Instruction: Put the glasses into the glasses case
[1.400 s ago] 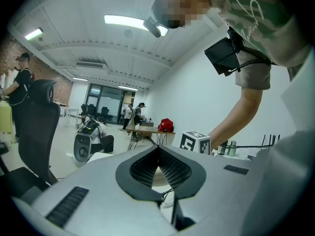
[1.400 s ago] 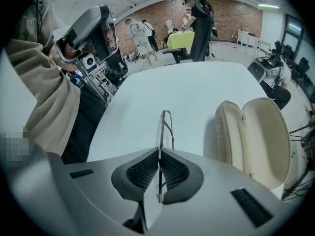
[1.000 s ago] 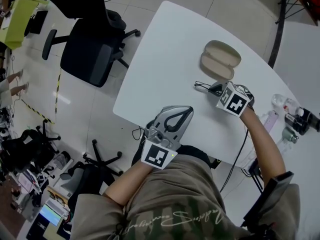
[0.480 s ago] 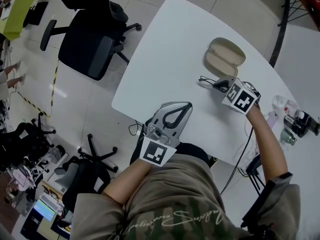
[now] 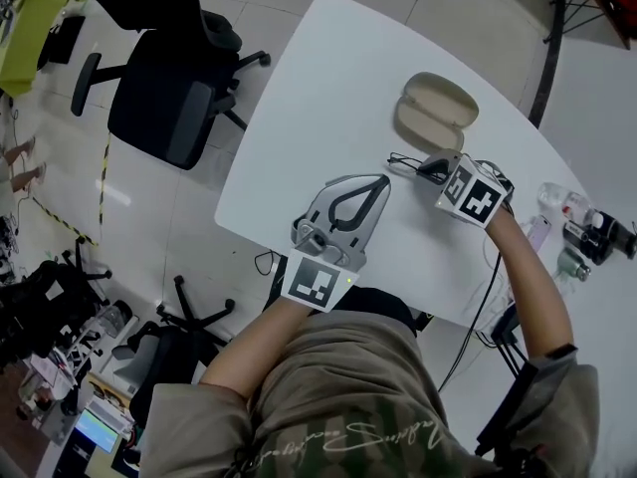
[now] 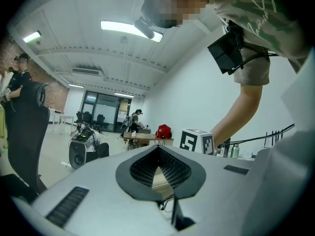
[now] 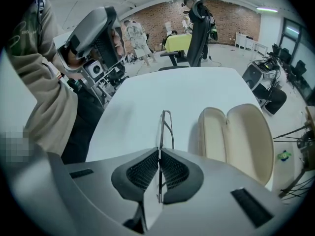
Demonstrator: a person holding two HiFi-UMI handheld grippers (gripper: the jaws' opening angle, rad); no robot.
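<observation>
An open beige glasses case (image 5: 436, 116) lies on the white table (image 5: 338, 88); in the right gripper view the case (image 7: 241, 136) sits just right of the jaws. My right gripper (image 5: 426, 168) is shut on the thin-framed glasses (image 5: 401, 161), just below the case. The wire frame (image 7: 167, 126) sticks out forward past the pads of the right gripper (image 7: 159, 152). My left gripper (image 5: 376, 181) rests near the table's front edge, shut and holding nothing, its tips close to the glasses. From the left gripper (image 6: 158, 148) I see the right gripper's marker cube (image 6: 197, 140).
A black office chair (image 5: 164, 103) stands on the floor left of the table. Bottles and small items (image 5: 585, 235) crowd the table's far right end. A cable (image 5: 488, 297) hangs off the front edge by the right arm.
The left gripper has moved forward over the table toward the glasses. The right gripper still holds the glasses by the case, barely shifted.
</observation>
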